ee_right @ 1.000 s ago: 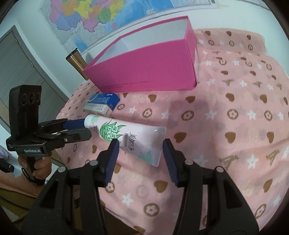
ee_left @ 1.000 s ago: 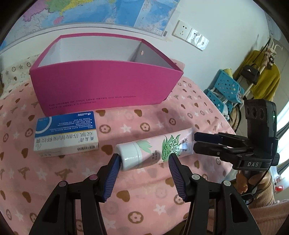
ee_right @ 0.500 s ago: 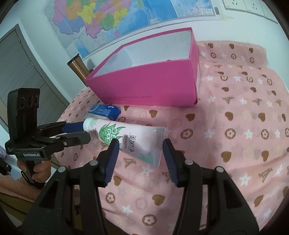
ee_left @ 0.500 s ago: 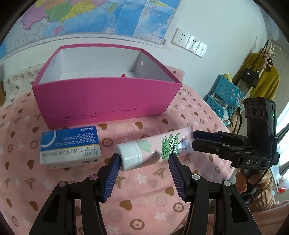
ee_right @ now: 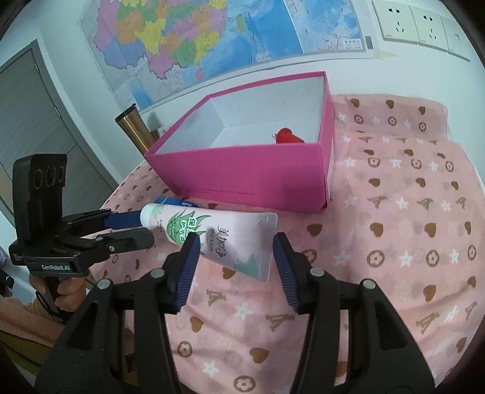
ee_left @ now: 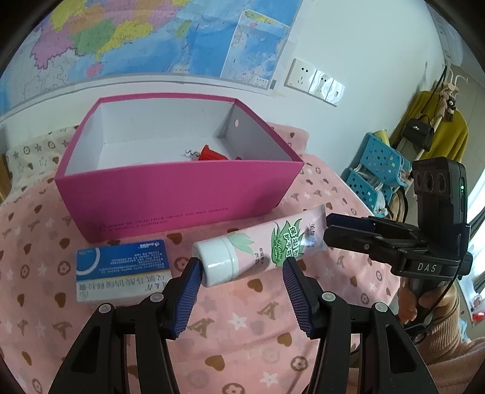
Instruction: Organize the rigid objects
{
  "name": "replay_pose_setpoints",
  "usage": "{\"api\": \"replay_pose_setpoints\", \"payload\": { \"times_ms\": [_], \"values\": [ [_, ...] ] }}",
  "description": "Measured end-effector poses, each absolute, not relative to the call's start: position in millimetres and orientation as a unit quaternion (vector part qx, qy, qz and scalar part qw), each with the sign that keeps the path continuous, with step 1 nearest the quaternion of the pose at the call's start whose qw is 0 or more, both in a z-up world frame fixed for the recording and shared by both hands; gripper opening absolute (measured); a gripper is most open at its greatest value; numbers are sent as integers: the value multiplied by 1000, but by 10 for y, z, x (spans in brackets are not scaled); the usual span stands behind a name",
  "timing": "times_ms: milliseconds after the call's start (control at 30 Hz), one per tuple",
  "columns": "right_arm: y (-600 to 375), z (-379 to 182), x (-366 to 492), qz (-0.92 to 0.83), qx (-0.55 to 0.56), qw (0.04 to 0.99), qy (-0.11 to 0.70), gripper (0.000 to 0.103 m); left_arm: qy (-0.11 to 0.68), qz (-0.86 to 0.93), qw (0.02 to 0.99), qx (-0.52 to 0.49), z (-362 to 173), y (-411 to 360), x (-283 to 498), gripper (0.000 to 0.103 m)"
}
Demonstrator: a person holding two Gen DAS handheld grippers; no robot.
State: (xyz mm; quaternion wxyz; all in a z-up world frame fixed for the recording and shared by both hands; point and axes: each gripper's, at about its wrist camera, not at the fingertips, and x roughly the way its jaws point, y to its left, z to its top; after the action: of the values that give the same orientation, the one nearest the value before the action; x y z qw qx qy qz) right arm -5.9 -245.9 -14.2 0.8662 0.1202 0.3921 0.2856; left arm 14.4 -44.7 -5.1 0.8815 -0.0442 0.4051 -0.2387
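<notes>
I have the hand cream tube held off the pink cloth between both grippers: my left gripper clamps its cap end, my right gripper its crimped end, in front of the pink box, beside the blue medicine box.

A white wall carrying a coloured map and white sockets, a grey door at left, blue perforated stools and a coat rack hung with a yellow garment and black handbag at right.
</notes>
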Motion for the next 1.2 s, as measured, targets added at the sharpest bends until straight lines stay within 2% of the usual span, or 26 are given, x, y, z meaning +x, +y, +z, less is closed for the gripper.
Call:
{"api": "replay_pose_setpoints", "payload": {
  "times_ms": [1200],
  "values": [
    [-2513, 192, 248, 281, 116, 888, 344, 53, 365, -231, 901, -38, 226, -467, 433, 55]
  ]
}}
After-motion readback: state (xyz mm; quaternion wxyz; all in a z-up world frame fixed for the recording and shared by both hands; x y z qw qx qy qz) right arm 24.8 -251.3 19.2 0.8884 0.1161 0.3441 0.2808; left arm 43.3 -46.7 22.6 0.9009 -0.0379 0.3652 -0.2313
